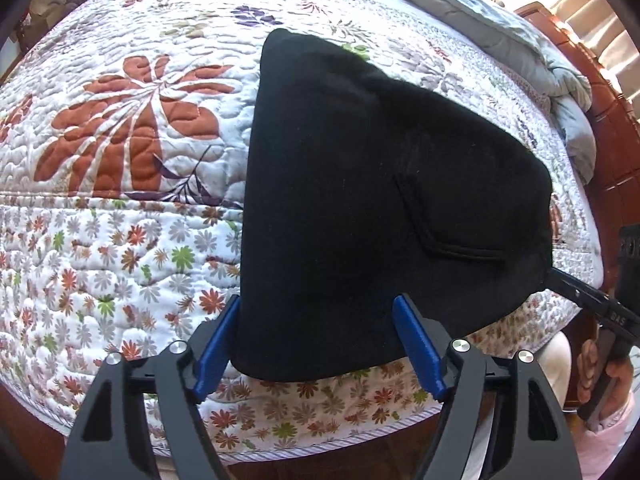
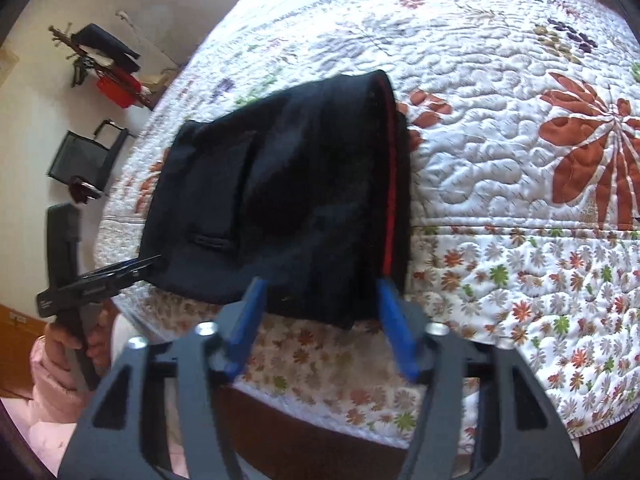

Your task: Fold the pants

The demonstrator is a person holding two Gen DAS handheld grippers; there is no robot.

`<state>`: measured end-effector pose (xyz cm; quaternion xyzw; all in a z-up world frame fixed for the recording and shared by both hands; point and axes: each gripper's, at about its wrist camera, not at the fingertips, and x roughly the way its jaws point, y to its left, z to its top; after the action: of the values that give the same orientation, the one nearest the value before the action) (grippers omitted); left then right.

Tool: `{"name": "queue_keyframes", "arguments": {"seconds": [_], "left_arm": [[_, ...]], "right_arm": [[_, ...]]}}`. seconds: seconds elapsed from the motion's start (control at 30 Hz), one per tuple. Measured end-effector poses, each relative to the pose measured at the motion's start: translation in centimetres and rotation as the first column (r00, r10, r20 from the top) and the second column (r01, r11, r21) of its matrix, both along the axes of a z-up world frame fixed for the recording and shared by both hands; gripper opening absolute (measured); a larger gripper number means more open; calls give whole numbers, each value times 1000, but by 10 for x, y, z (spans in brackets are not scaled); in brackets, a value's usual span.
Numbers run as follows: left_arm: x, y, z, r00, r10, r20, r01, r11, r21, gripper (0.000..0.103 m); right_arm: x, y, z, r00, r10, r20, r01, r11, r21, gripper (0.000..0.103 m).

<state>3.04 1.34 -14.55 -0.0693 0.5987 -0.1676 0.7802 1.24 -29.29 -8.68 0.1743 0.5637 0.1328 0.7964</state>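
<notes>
In the left wrist view the black pants (image 1: 360, 208) lie folded on the quilted bed (image 1: 120, 240), and the left tool (image 1: 316, 344) stands wide open around their near edge. At 4 o'clock the other tool's thin tips touch the pants' corner. In the right wrist view the right tool (image 2: 320, 320) is wide open, holding nothing, with the pants (image 2: 280, 208) at 12 o'clock.

White letters on the other tool (image 1: 618, 316) are too blurred to read.

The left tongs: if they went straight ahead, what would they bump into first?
Probably the black pants. The left tongs are open, one blue finger on each side of the near edge of the folded pants, which lie on the flowery quilt. Going straight on, they would likely push into that edge first.
</notes>
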Motion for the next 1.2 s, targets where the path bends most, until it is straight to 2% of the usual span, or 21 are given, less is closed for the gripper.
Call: {"name": "queue_keyframes", "arguments": {"seconds": [0.07, 0.1, 0.13, 0.2, 0.37, 0.43, 0.5, 0.6, 0.63, 0.7, 0.77, 0.83, 0.97, 1.0, 1.03, 1.2], "left_arm": [[0, -2, 3, 1000, 2, -1, -2, 1000, 18, 72], [0, -3, 5, 1000, 5, -1, -5, 1000, 27, 69], [0, -5, 7, 1000, 9, -4, -9, 999, 35, 68], [0, -5, 11, 1000, 12, -6, -12, 999, 45, 65], [3, 0, 12, 1000, 11, -8, -10, 999, 52, 63], [2, 0, 11, 1000, 10, -9, -10, 998, 56, 63], [3, -1, 11, 1000, 8, -7, -8, 998, 63, 64], [4, -8, 11, 1000, 2, 2, -3, 997, 81, 67], [4, -10, 11, 1000, 0, 3, 0, 996, 84, 67], [5, -13, 10, 1000, -5, 7, 4, 996, 91, 69], [5, -16, 9, 1000, -11, 15, 9, 995, 102, 70], [6, -19, 8, 1000, -16, 18, 14, 994, 109, 70], [8, -22, 8, 1000, -20, 21, 18, 994, 109, 70], [8, -21, 9, 999, -23, 24, 20, 993, 113, 70], [9, -22, 9, 999, -27, 28, 24, 993, 113, 70], [11, -28, 8, 998, -34, 44, 28, 991, 130, 70]], "right_arm": [[2, -1, -1, 1000, -8, -12, 8, 1000, 8, 29], [3, 0, -1, 1000, -10, -10, 10, 1000, -9, 15], [4, 1, 1, 1000, -11, -11, 11, 999, -45, 8], [3, -2, 3, 1000, -18, -14, 17, 999, -39, 8], [1, -2, 5, 1000, -3, -15, 3, 999, -42, 9], [2, 0, 6, 1000, -2, -19, 1, 999, -41, 20], [3, -1, 8, 1000, -10, -20, 9, 1000, -20, 24], [5, 2, 9, 1000, 10, -19, -10, 1000, 6, 46], [5, 4, 9, 1000, 16, -18, -16, 1000, 12, 50], [7, 12, 8, 999, 40, -19, -40, 999, -23, 52], [8, 18, 5, 998, 54, -19, -55, 997, -53, 48], [9, 22, 2, 998, 64, -21, -66, 993, -98, 39], [8, 20, 4, 997, 76, -10, -77, 992, -103, 27], [8, 20, 5, 997, 70, -11, -71, 989, -126, 12], [8, 19, 4, 998, 66, -16, -67, 986, -155, 12], [10, 11, -4, 998, 59, -33, -63, 992, -108, 15]]}}
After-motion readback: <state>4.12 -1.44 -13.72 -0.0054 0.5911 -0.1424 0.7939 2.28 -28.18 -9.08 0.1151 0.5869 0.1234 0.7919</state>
